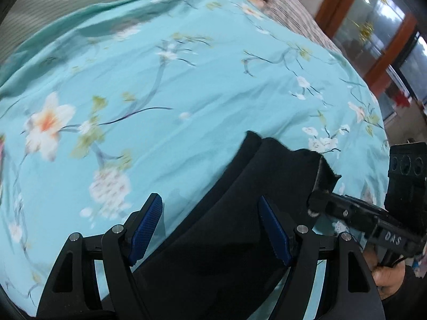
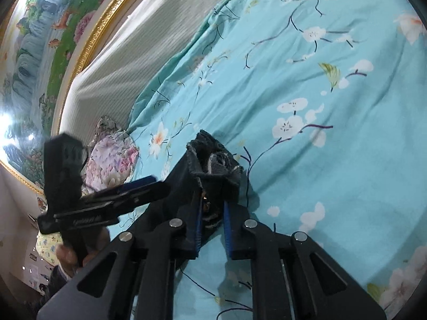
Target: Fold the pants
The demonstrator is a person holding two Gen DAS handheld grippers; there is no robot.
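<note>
— Position of pants (image 1: pixel 240 213)?
— Dark fabric lies on the floral bedspread (image 1: pixel 186 80), running between the spread fingers of the left claw (image 1: pixel 210 229).
— Right claw (image 2: pixel 212 221)?
— Narrowed, pinching a bunched end of the pants, raised off the bedspread.

right gripper (image 2: pixel 212 224) clamps pants (image 2: pixel 213 165) (bunched edge) | left gripper (image 2: pixel 149 184) beside | floral bedsheet (image 2: pixel 333 146) beneath

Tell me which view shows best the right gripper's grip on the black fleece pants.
The right wrist view: the right gripper has its blue pads shut on the bunched edge of the black fleece pants. The left wrist view shows that gripper only side-on, at the fabric's corner.
</note>
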